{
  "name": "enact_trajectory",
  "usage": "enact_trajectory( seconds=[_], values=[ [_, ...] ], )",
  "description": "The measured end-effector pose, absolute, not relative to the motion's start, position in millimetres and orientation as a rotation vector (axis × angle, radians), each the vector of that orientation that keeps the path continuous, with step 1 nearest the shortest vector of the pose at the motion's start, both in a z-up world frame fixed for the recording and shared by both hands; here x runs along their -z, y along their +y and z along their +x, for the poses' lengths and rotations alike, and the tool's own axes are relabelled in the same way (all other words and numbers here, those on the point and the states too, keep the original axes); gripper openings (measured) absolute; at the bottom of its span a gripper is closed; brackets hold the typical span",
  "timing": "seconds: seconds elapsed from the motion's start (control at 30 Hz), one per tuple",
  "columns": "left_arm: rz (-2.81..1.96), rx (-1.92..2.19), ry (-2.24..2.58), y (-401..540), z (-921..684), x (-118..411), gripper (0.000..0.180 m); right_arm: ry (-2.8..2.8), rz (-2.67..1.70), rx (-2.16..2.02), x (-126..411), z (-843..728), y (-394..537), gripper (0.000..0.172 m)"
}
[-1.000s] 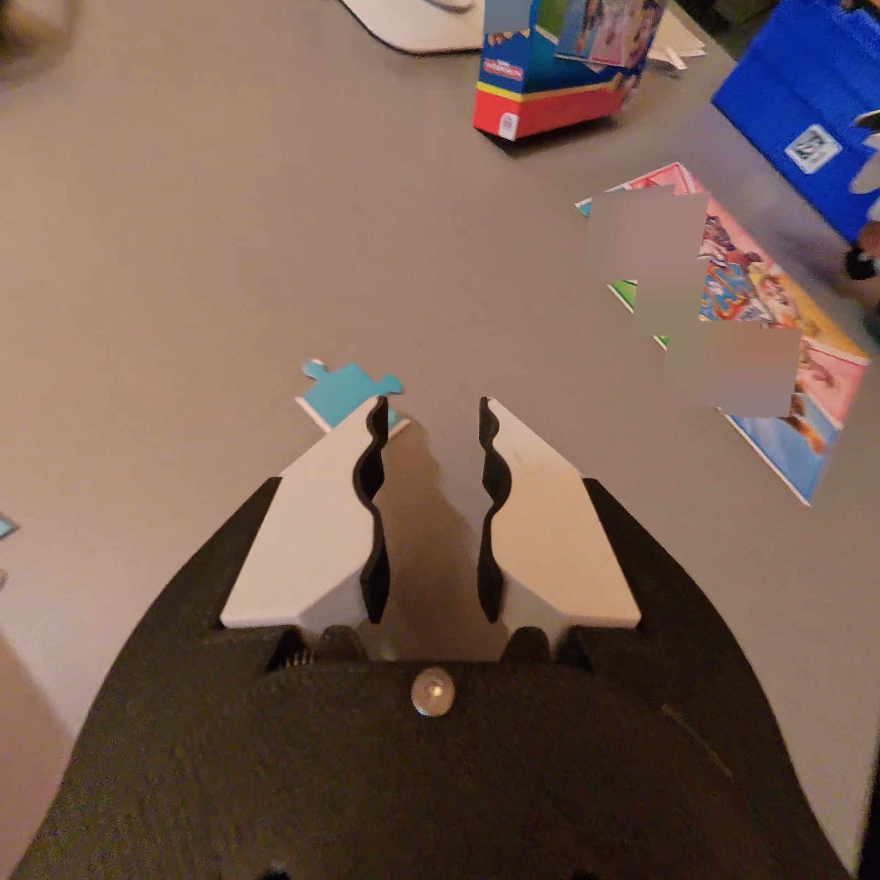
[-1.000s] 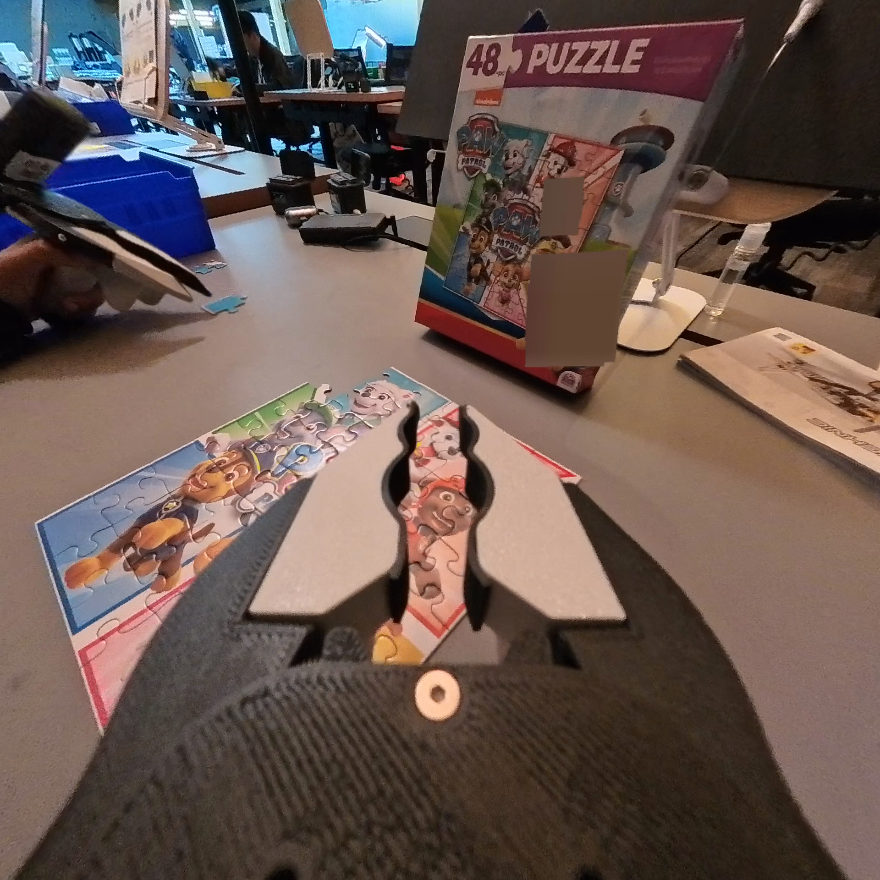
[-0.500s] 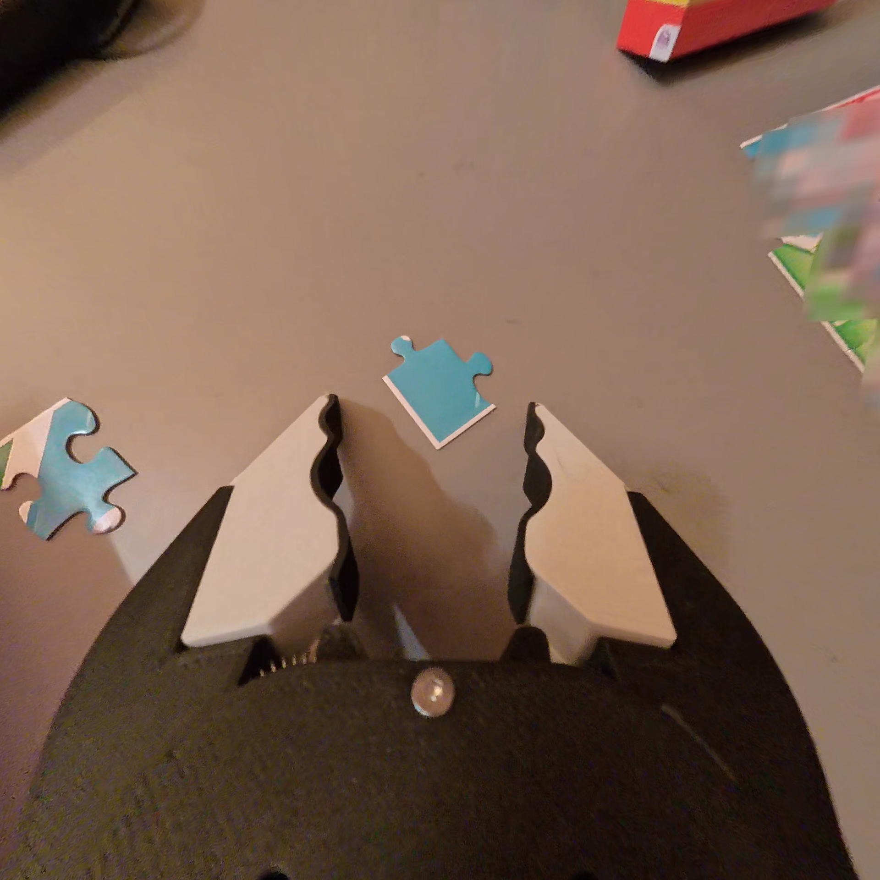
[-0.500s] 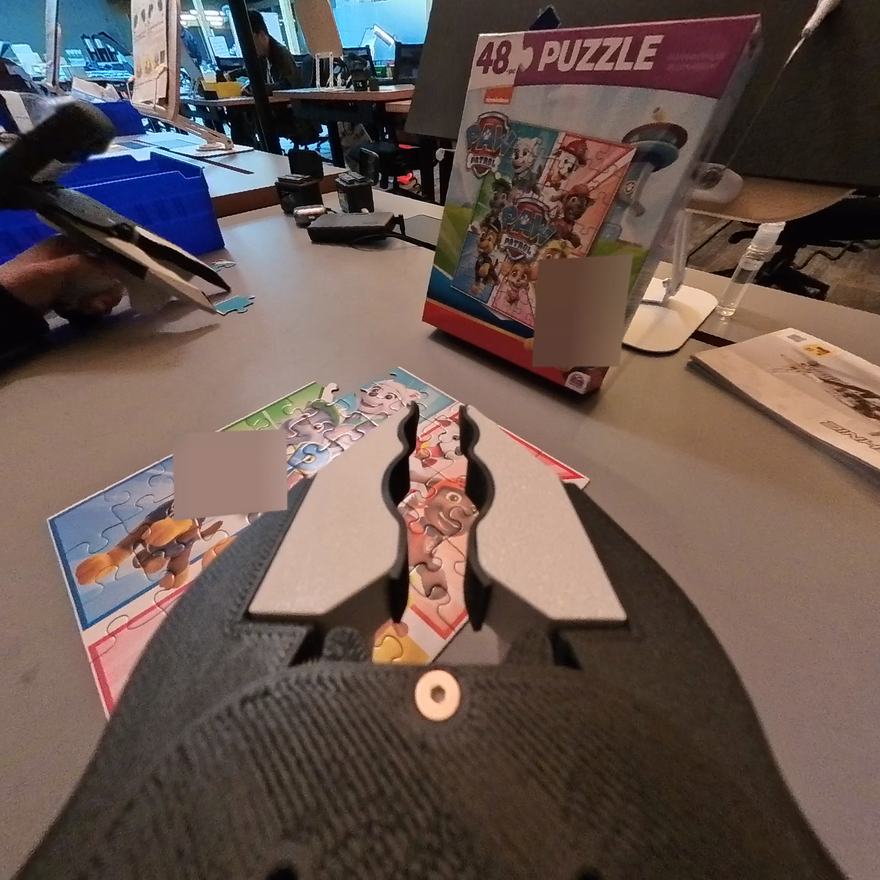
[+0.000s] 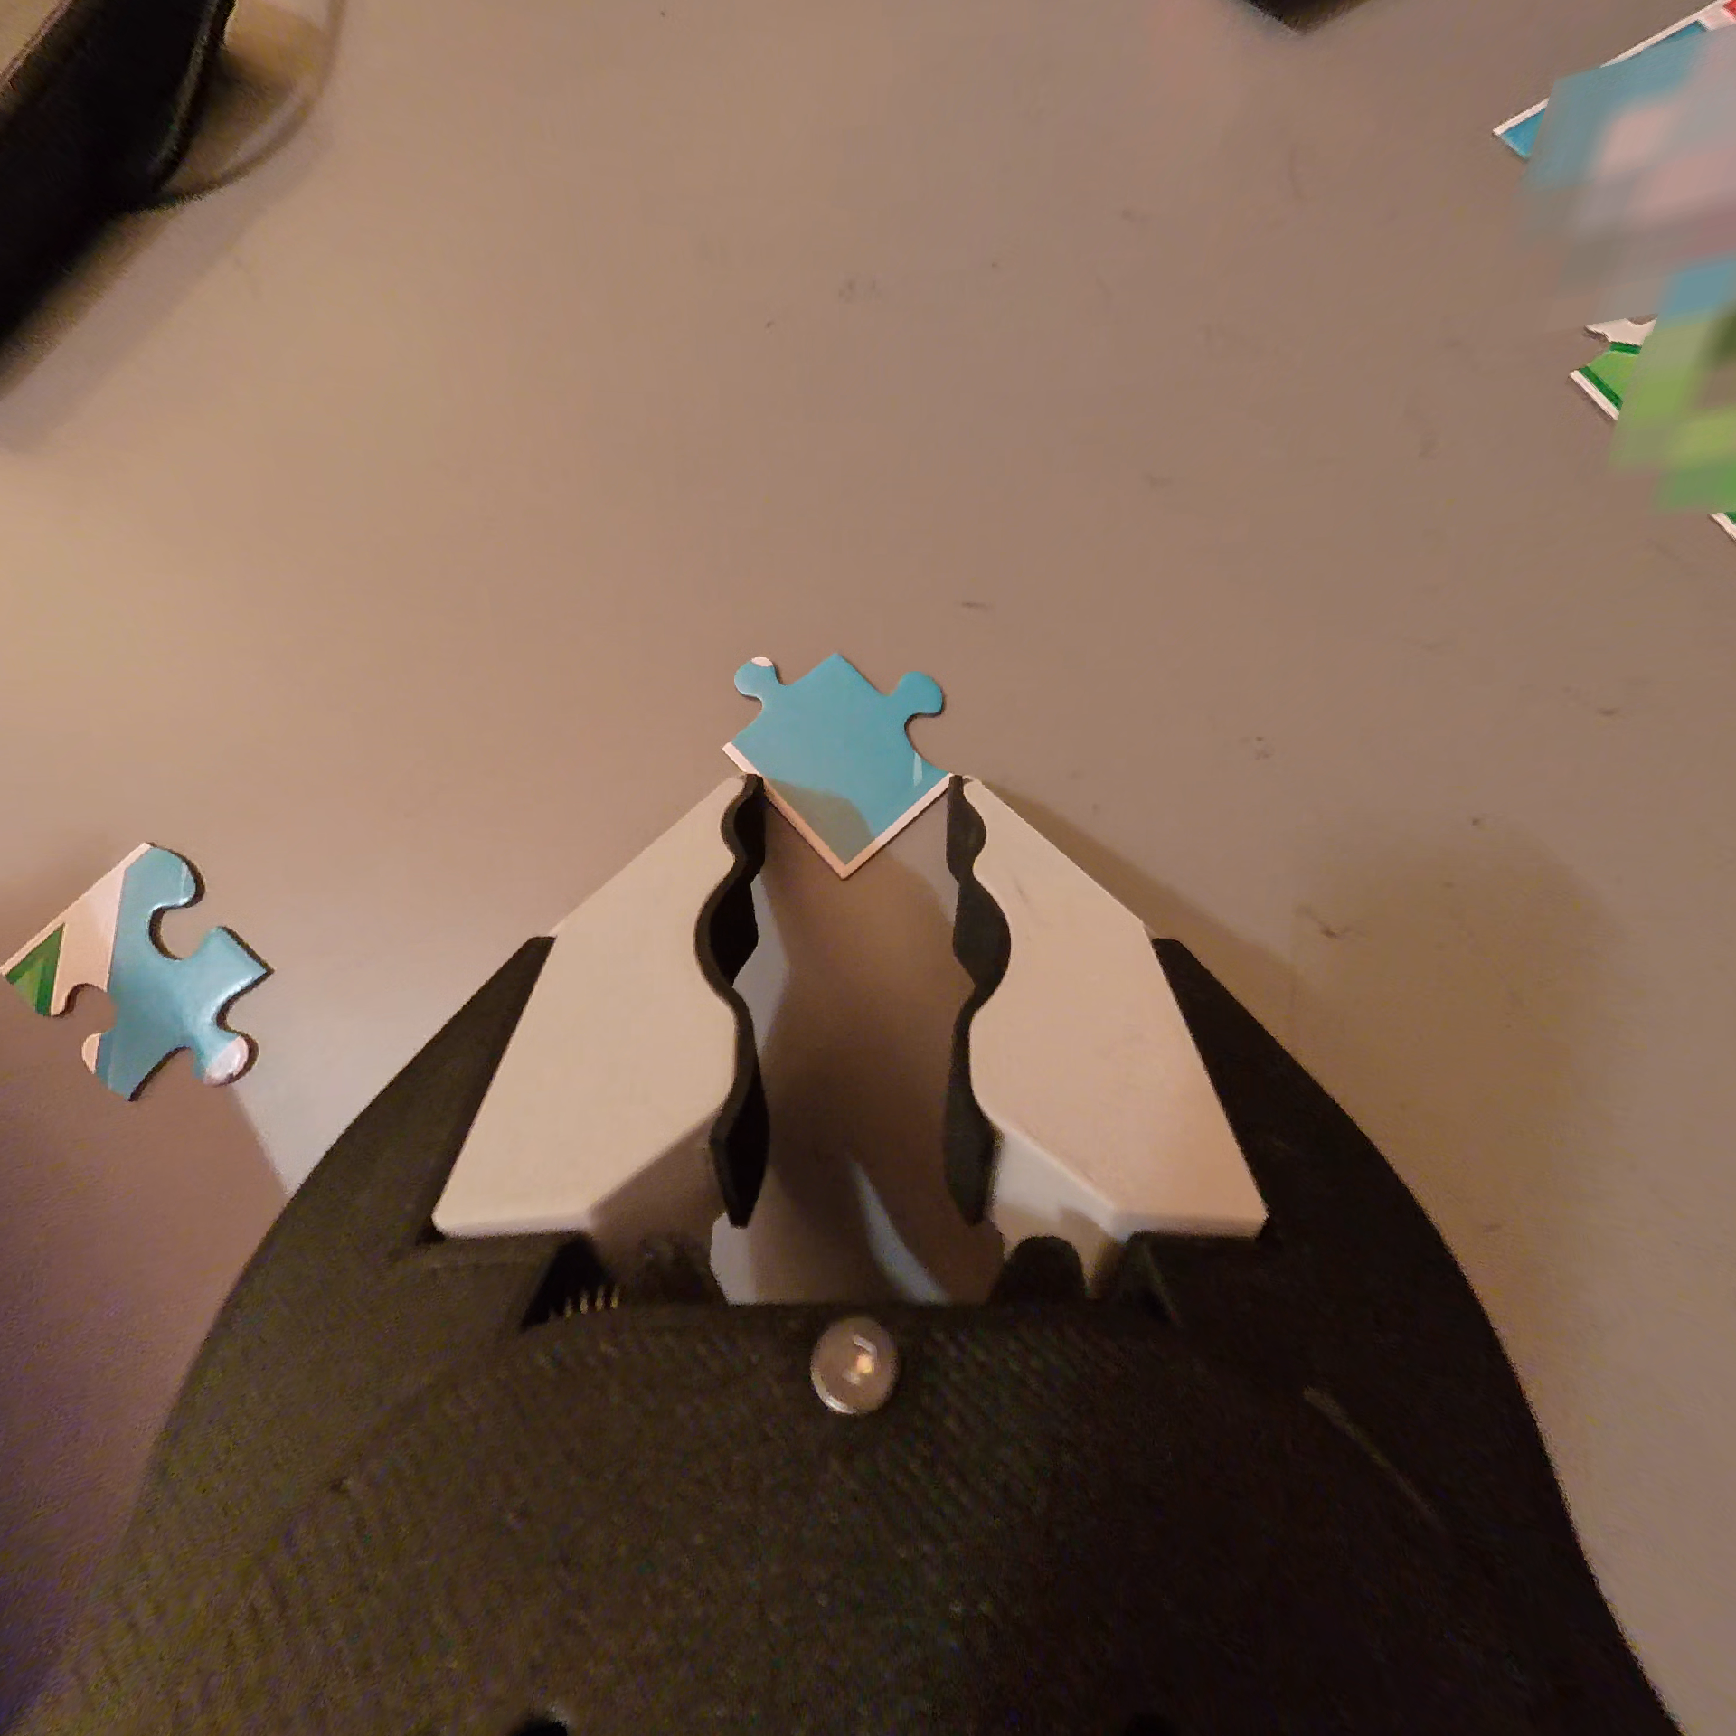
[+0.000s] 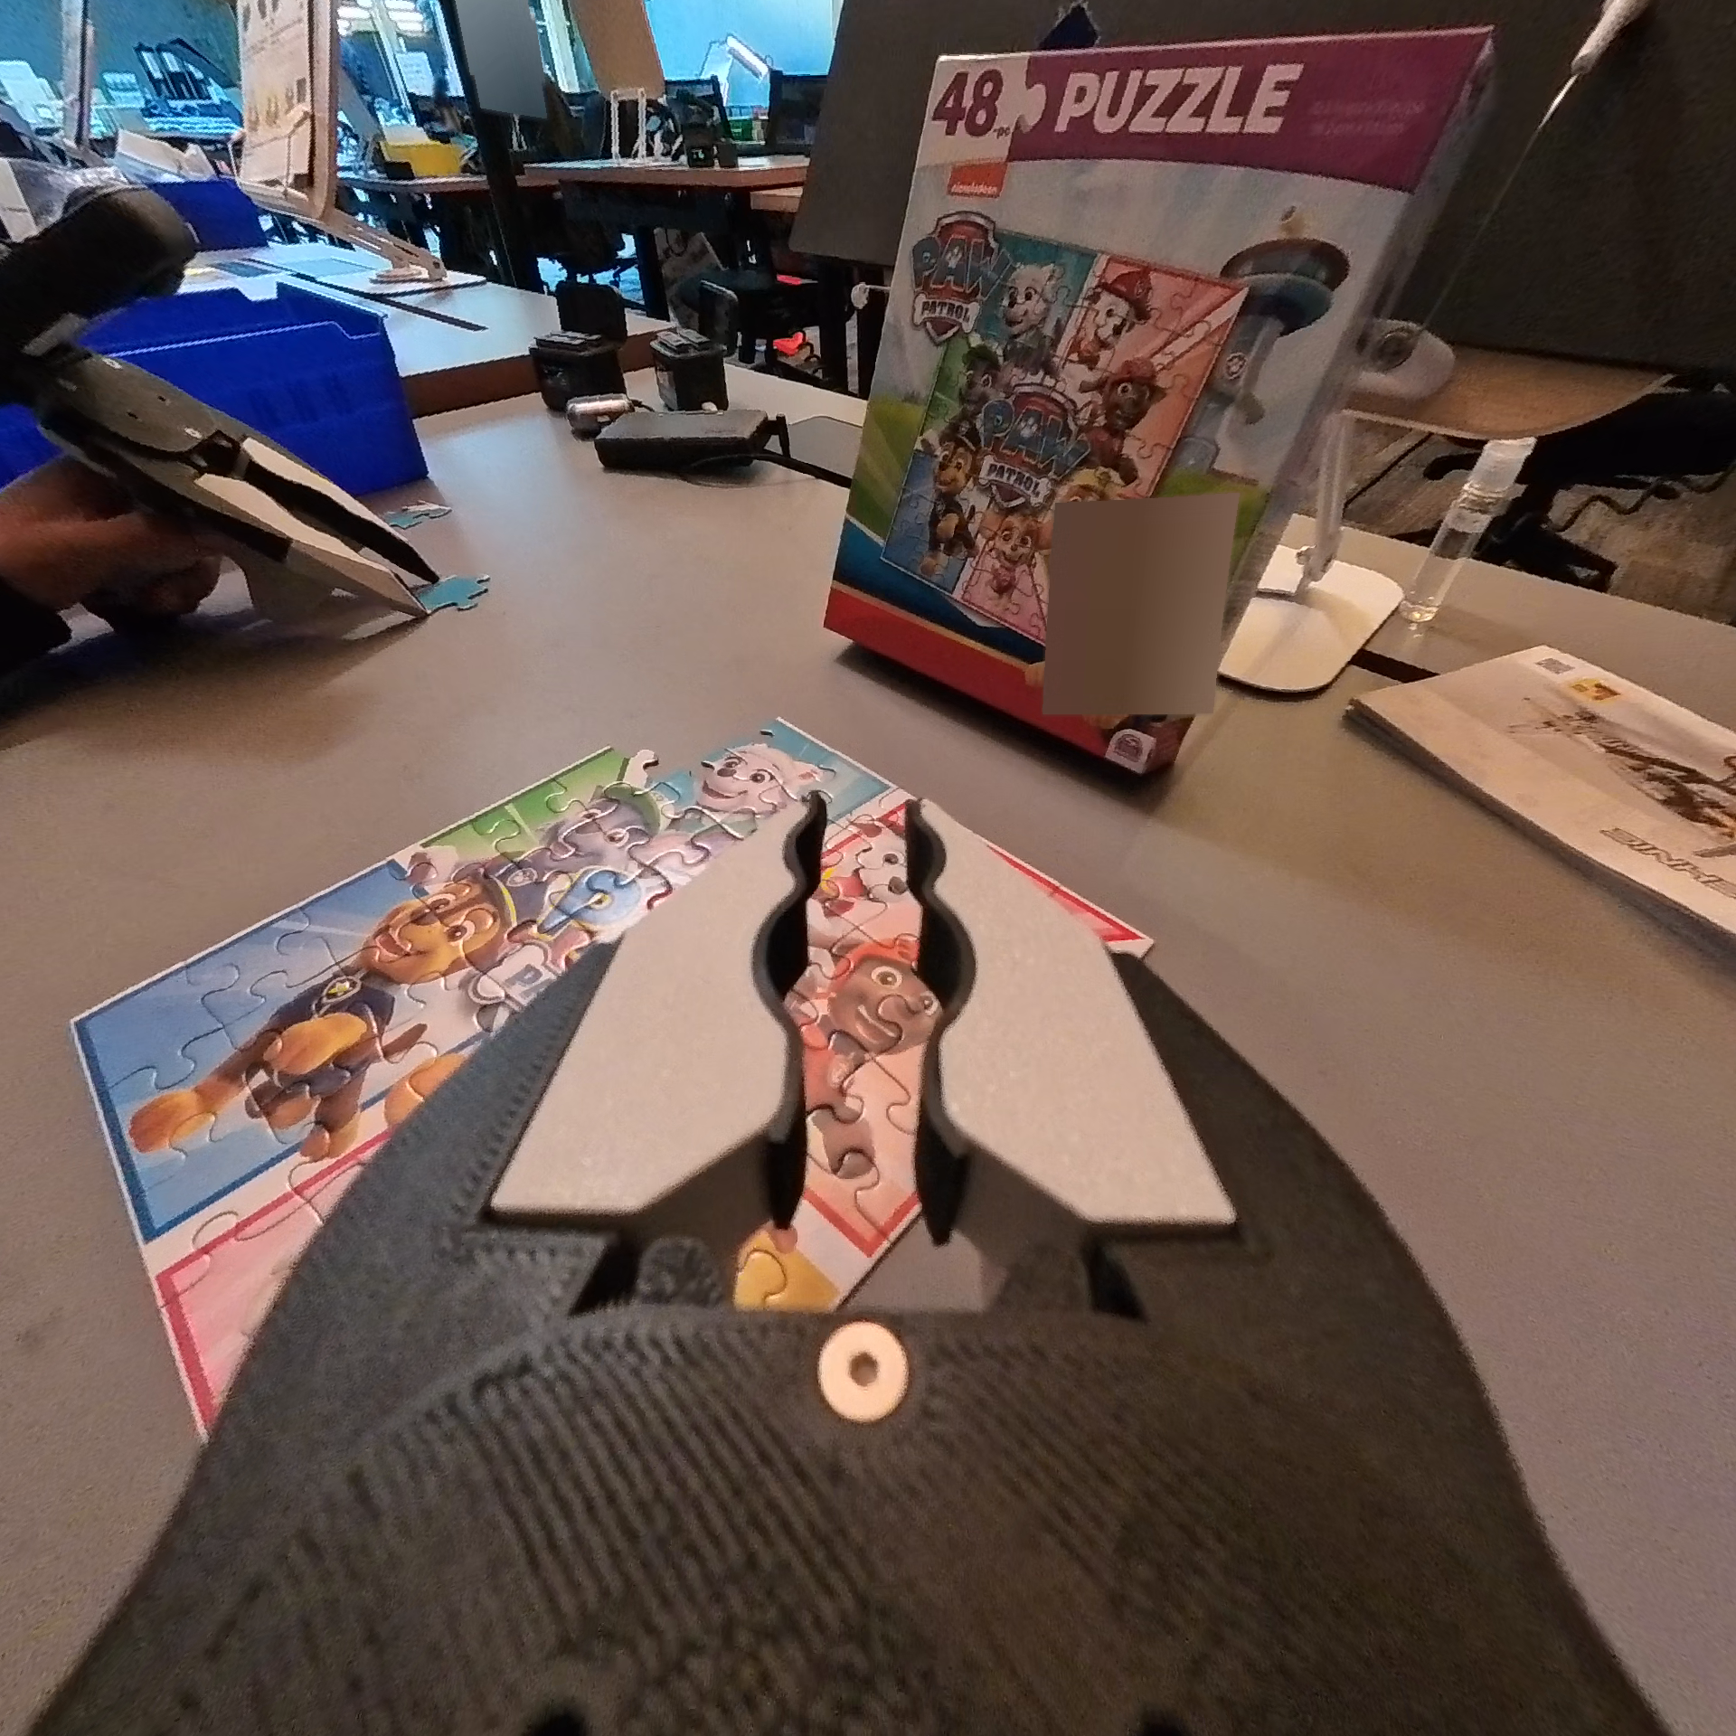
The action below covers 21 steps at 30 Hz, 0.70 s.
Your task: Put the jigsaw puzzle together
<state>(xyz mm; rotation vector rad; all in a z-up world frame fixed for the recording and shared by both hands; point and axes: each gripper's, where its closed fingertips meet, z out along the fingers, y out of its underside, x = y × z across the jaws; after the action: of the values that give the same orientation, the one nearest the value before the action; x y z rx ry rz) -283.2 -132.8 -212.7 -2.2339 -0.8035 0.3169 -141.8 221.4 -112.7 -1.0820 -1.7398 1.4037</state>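
A blue puzzle piece (image 5: 836, 733) lies on the grey table (image 5: 845, 329). My left gripper (image 5: 853, 780) has its tips down on the table, and both fingertips press the piece's near edges, with its corner between them. The right wrist view shows this gripper (image 6: 413, 587) tilted down onto the piece (image 6: 460, 590). A second blue, white and green piece (image 5: 150, 977) lies loose to the left. My right gripper (image 6: 866, 817) hovers over the assembled cartoon puzzle (image 6: 376, 939), its fingers a narrow gap apart with nothing between them.
The puzzle box (image 6: 1080, 376) stands upright behind the puzzle. A booklet (image 6: 1550, 780) lies at the right, near a white stand base (image 6: 1315, 620). A blue bin (image 6: 282, 376) and black devices (image 6: 676, 437) sit farther back. A hand holds the left gripper. My right fingertips sit around 40 cm from my left ones.
My left gripper opened wide, moved forward over the blue piece, then closed until both tips met its edges. The right gripper stayed over the puzzle with its gap unchanged.
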Motion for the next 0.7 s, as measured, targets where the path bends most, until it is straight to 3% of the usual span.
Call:
enact_trajectory(
  seconds=[0.1,0.2,0.27,0.47,0.53,0.7],
  values=[
    [-2.232,-0.338,-0.808,-133.7,-284.6,212.2,0.042,-1.739,-1.082,-1.405,112.5,-141.6,221.6,0.016],
    [-2.233,-0.432,-0.857,-138.6,-292.6,212.6,0.069,-1.739,-1.082,-1.408,112.5,-141.7,221.1,0.016],
    [-2.236,-0.464,-0.855,-135.3,-294.5,212.2,0.074,-1.744,-1.082,-1.407,113.0,-141.7,220.5,0.016],
    [-2.241,-0.372,-0.833,-120.9,-287.4,213.9,0.060,-1.749,-1.078,-1.398,113.8,-141.8,219.9,0.016],
    [-2.240,-0.373,-0.821,-120.2,-286.3,213.1,0.041,-1.746,-1.078,-1.399,113.4,-141.6,220.3,0.016],
    [-2.243,-0.381,-0.802,-119.0,-284.6,212.4,0.036,-1.739,-1.076,-1.405,111.6,-141.1,220.8,0.016]
  ],
)
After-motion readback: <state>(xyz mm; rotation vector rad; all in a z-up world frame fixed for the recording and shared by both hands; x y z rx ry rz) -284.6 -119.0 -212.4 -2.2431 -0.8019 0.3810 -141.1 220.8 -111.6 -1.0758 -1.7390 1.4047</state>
